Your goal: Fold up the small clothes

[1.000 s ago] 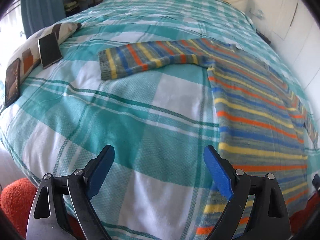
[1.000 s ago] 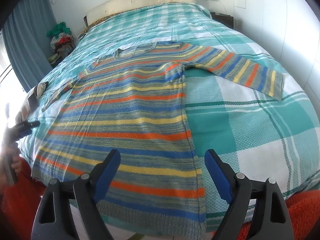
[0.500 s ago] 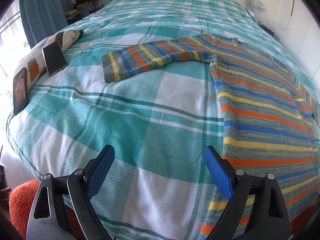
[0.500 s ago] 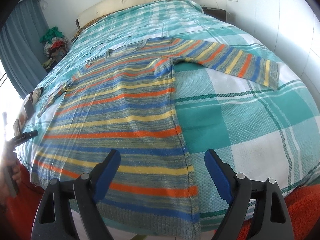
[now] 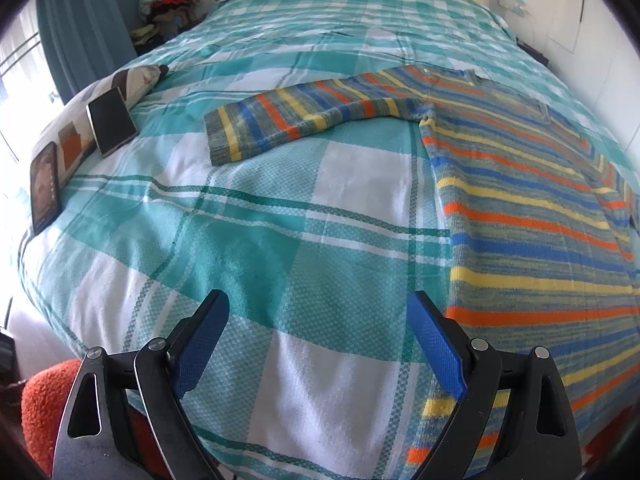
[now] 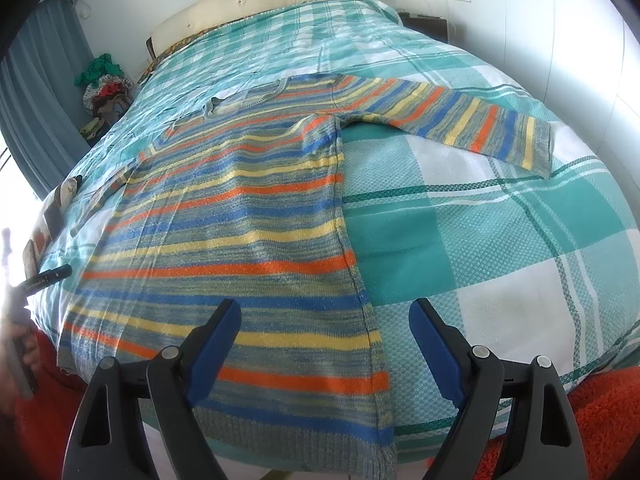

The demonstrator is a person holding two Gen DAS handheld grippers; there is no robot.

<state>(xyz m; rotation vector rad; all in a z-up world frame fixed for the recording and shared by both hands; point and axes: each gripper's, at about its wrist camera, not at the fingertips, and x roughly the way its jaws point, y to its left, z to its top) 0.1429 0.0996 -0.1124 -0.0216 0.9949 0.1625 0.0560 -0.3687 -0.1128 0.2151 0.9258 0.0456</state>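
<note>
The left claw [image 5: 318, 338] hangs released, its blue pads spread wide with nothing between them, over bare bedspread just beside the sweater's side seam. The right claw [image 6: 325, 344] is likewise released and empty, poised above the sweater's lower corner, where the side seam meets the grey ribbed hem.

The striped sweater [image 6: 240, 232] lies flat and face up on the bed [image 6: 500, 240], its hem at the near edge, its neckline toward the headboard, and both sleeves stretched straight out from the body. One sleeve [image 5: 304, 120] reaches out on the left claw's side, the other sleeve [image 6: 460, 118] on the right claw's side. No fold shows yet.

By my reading the garment is spread and smoothed and the folding proper is about to start. The next move likely calls for each claw to pinch a cuff or a side edge and carry it inward across the body. The knit looks soft and limp, so a grip well in from the very edge should keep it from slipping.

No container is in view. Beyond the left sleeve, away from the sweater, two phones [image 5: 111, 120] rest on a patterned cushion [image 5: 136, 80]. Past the sweater's neckline, off the bed's far corner, sits a heap of clothes [image 6: 106, 88].
</note>
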